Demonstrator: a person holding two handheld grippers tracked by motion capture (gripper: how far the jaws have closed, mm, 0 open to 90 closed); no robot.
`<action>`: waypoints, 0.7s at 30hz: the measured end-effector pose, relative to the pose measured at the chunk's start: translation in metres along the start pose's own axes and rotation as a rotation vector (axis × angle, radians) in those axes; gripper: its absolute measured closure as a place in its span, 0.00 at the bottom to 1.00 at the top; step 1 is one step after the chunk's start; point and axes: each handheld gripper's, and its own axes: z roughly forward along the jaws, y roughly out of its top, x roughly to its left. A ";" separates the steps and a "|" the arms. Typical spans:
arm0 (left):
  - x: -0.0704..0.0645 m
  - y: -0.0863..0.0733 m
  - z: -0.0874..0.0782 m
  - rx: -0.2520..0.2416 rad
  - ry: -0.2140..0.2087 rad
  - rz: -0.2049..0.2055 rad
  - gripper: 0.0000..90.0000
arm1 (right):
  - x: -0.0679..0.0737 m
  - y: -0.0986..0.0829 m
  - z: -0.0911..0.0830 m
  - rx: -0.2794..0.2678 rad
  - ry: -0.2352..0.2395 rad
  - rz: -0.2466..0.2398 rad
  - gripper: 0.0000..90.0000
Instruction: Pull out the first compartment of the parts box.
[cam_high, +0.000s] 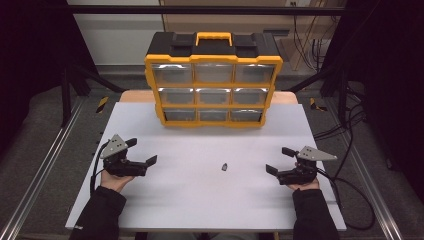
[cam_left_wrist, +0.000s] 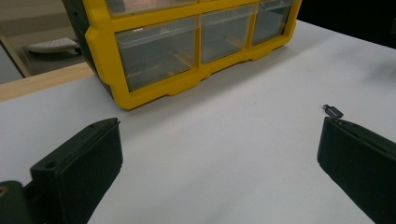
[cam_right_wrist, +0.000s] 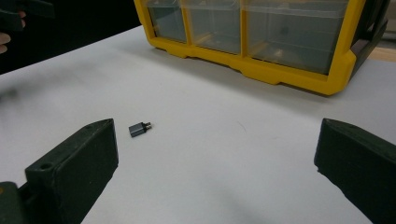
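A small dark grey adapter plug lies alone on the white table, midway between my hands. It also lies near the right jaw in the left gripper view and near the left jaw in the right gripper view. My left gripper rests open at the table's left, jaws pointing right. My right gripper rests open at the right, jaws pointing left. Both hold nothing. A yellow and black organiser with clear drawers stands at the back.
The organiser's bottom drawers are all closed and face me. Cables trail off the table's right edge. Metal rails run along both sides of the table.
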 end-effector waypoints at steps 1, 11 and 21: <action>0.000 0.001 0.000 0.000 -0.001 0.002 0.00 | 0.000 0.000 0.000 0.001 0.001 0.000 0.00; 0.001 0.007 0.003 0.001 -0.007 0.003 0.00 | 0.000 -0.001 0.001 0.005 0.002 -0.003 0.00; -0.001 0.018 0.008 -0.004 0.000 0.034 0.00 | 0.000 -0.001 0.001 0.011 0.003 -0.003 0.00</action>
